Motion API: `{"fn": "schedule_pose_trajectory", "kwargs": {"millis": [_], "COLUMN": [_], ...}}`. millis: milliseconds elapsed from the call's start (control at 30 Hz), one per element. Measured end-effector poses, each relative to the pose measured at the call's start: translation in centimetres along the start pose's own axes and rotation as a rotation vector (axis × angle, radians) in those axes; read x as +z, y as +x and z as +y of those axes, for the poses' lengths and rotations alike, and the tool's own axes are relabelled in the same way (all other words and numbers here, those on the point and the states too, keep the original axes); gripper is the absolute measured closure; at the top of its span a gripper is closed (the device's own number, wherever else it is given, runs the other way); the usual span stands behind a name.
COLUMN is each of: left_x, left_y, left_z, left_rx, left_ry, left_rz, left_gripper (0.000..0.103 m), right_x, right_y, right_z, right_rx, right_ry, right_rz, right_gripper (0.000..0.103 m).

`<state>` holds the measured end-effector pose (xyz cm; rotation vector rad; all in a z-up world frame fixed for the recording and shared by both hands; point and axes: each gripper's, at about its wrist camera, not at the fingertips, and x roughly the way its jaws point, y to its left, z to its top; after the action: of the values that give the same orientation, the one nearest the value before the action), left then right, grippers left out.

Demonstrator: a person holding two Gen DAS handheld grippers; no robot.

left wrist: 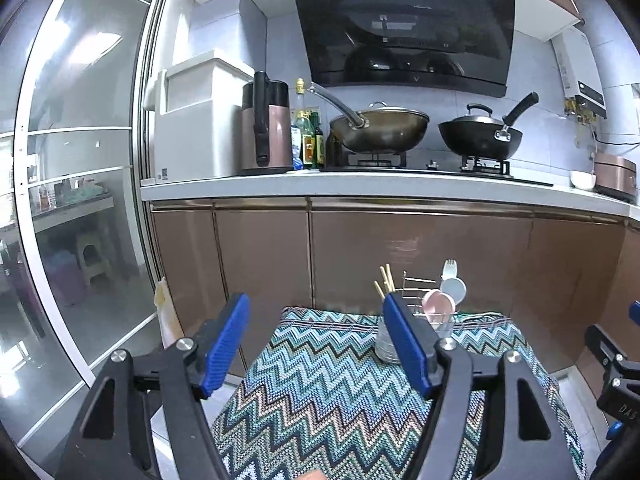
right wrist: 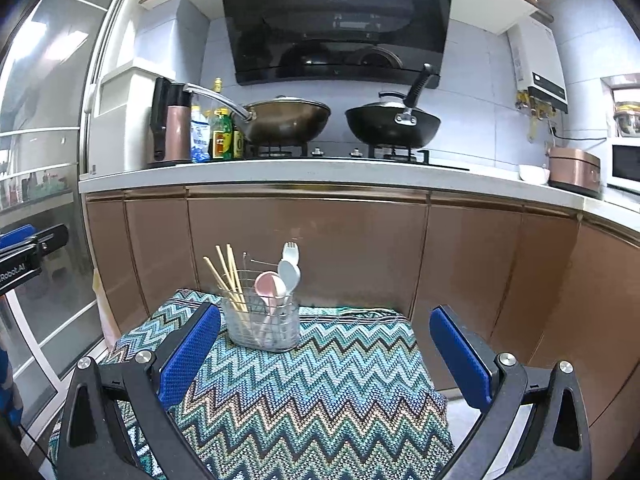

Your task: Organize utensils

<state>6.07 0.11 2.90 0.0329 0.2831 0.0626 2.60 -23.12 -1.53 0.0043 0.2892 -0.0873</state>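
the left hand-held gripper [left wrist: 316, 344] stands with its jaws apart and nothing between the blue pads; only the zigzag-patterned cloth [left wrist: 320, 392] shows in the gap. in the right wrist view, the task's things sit at about 11 o'clock from frame centre: a wire utensil holder [right wrist: 260, 326] resting upright on the far left part of the cloth, clear of both hand-held grippers. working left to right inside the holder: a bundle of wooden chopsticks [right wrist: 228, 276] leaning toward 11 o'clock, then a pink spoon [right wrist: 267, 284], then a white spoon [right wrist: 289, 274] with a white fork [right wrist: 289, 249] standing above it at 12 o'clock. the right hand-held gripper [right wrist: 324, 344] is likewise spread wide and empty, the holder lying just beyond its left pad. handling judgement: the chopsticks are light, stiff and thin, liable to roll or scissor in the pads; grip them across the bundle near mid-length. the spoons and fork appear to be light plastic, smooth and somewhat slippery; take them by the handle below the bowl, not by the rounded head. the holder is a light, rigid wire frame that may tip or slide on the soft cloth if an item drags on extraction; brace its rim with the other hand-held gripper. no loose utensil is visible on the cloth.
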Motion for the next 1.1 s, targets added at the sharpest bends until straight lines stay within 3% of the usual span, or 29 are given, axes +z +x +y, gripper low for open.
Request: {"fn": "schedule_pose_trajectory", "kwargs": {"millis": [433, 1100], "left_x": [-0.8, -1.3], "left_y": [1.3, 1.4], "left_z": [1.5, 1.2], "left_rx": [0.083, 0.064], "left_ry": [0.007, 0.012], "left_rz": [0.038, 0.055], "left_gripper": [0.034, 0.034], "right_x": [-0.5, -0.9], "right_y": [0.6, 1.1], "right_z": [-1.3, -1.4], "right_rx": [-0.041, -0.049], "right_ry": [0.024, 0.023], "right_rz": [0.017, 0.038], "right_gripper": [0.000, 0.000]}}
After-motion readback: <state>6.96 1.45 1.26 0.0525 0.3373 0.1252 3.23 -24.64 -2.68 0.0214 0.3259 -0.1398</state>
